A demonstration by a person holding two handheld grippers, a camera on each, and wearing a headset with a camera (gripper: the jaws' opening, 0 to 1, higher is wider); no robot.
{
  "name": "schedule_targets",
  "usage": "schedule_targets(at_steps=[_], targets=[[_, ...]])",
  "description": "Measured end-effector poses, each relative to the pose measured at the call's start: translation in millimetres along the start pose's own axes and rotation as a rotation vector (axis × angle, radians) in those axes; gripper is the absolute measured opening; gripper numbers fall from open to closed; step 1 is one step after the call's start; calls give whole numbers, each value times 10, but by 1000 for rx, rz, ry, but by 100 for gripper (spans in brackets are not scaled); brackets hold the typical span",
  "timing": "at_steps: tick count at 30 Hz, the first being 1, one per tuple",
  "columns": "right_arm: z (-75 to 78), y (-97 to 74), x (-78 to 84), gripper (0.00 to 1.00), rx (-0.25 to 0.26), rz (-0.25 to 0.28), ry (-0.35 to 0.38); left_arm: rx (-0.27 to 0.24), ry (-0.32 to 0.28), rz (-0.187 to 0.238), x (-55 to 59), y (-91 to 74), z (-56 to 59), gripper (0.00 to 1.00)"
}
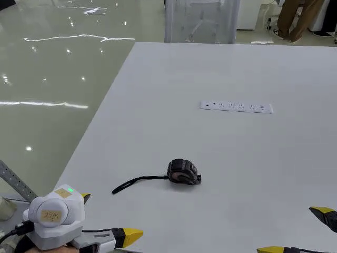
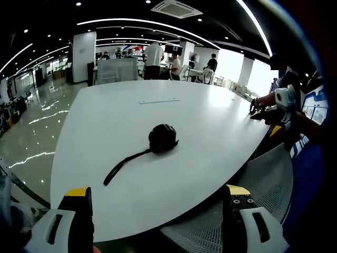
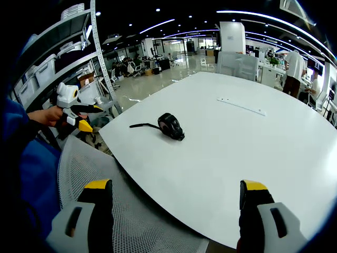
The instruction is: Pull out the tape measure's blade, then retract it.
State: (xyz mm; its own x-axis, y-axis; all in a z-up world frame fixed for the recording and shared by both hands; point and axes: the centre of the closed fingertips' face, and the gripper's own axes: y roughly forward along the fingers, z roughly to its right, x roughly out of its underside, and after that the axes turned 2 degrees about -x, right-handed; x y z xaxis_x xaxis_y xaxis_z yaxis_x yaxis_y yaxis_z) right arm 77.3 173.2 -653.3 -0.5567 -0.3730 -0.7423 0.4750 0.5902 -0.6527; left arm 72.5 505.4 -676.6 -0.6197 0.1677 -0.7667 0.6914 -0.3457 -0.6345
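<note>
1. The black, rounded tape measure [image 1: 184, 172] lies on the white surface [image 1: 247, 158], in its near half and toward the left edge as the head view shows it.
2. A black wrist strap [image 1: 138, 182] runs from the case across the surface, curving toward that left edge, and lies flat.
3. The left gripper [image 2: 158, 191], white-bodied with yellow tips, is held low at the near left corner of the surface. Its jaws stand wide apart and hold nothing. In the left gripper view the tape measure sits ahead between the two tips, well apart from them.
4. The right gripper [image 3: 175, 185], of the same build, is held at the near right. Its jaws are likewise spread and empty. In the right gripper view the tape measure lies ahead and slightly to the left, with no contact.
5. A long white power strip [image 1: 236, 106] lies farther back on the surface, well apart from the tape measure.
6. A grey mesh chair back [image 3: 105, 200] shows below the near rim of the surface in the right gripper view.
7. Glossy flooring borders the surface on the left in the head view.
</note>
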Motion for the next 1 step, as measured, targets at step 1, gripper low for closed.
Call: schedule_targets(at_steps=[1], targets=[[-2,-1,2,97,-1,0,-1,-2,-2,1,0,-3,-3,100]])
